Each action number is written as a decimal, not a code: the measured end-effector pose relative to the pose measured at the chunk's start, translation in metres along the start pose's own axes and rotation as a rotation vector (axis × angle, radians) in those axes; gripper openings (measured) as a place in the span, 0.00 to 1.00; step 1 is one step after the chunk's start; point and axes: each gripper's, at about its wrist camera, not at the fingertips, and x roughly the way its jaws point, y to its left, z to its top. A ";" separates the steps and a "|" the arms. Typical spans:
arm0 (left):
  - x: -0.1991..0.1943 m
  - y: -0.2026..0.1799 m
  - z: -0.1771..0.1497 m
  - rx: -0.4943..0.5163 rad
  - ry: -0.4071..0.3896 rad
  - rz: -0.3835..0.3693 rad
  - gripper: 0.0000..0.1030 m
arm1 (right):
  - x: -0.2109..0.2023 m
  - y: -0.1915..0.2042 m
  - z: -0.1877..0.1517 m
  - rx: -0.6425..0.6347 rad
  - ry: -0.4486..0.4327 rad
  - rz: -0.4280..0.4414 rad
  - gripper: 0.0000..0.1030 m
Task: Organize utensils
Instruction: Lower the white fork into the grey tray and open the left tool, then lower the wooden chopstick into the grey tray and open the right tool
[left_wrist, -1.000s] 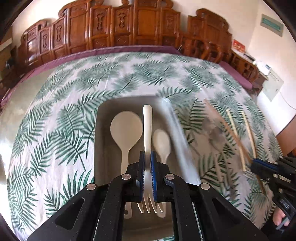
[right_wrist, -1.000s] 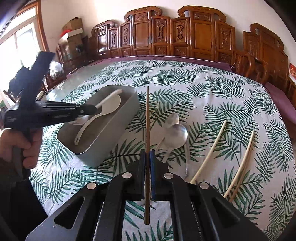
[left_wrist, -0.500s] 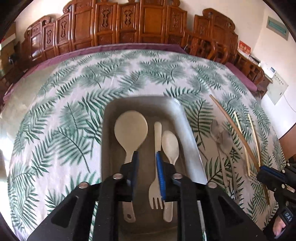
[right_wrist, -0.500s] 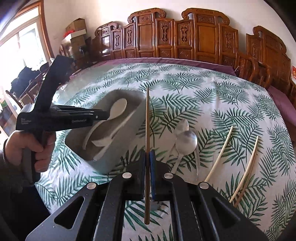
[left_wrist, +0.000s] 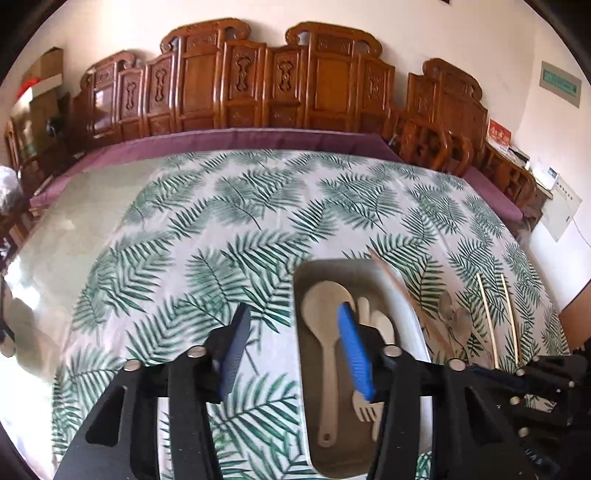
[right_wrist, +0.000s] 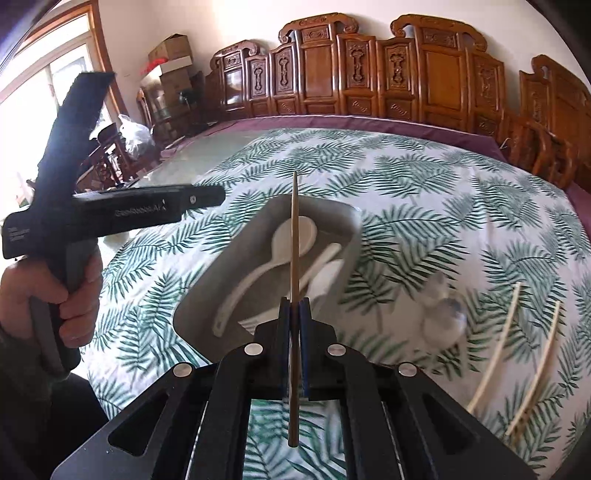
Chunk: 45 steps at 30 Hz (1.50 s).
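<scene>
Released since a second ago, the fork (left_wrist: 364, 404) lies in the tray (left_wrist: 404, 295) beside two spoons (left_wrist: 327, 306). Above the cloth (left_wrist: 221, 229), the left gripper (left_wrist: 291, 350) has just been opening, nothing between its jaws. The right gripper (right_wrist: 294, 314) clamps a chopstick (right_wrist: 294, 236) over the tray.

spoons (left_wrist: 456, 319) right of tray (left_wrist: 408, 325) — fork (left_wrist: 365, 406) inside

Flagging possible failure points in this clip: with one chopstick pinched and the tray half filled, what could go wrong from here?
1. The right gripper pinches the brown chopstick near its lower end; the long free end could swing or slip.
2. The metal spoons lie overlapped, awkward to grasp singly.
3. The left gripper, its jaws just opened, hangs by the tray in the chopstick's path.
</scene>
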 end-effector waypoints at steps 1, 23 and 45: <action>-0.003 0.002 0.001 0.001 -0.014 0.004 0.56 | 0.006 0.003 0.002 0.003 0.004 0.004 0.06; -0.010 0.027 0.003 -0.045 -0.038 0.036 0.70 | 0.055 0.012 0.000 0.071 0.022 0.042 0.09; 0.007 -0.042 -0.004 0.047 -0.001 -0.052 0.70 | -0.069 -0.125 -0.055 0.080 -0.065 -0.291 0.20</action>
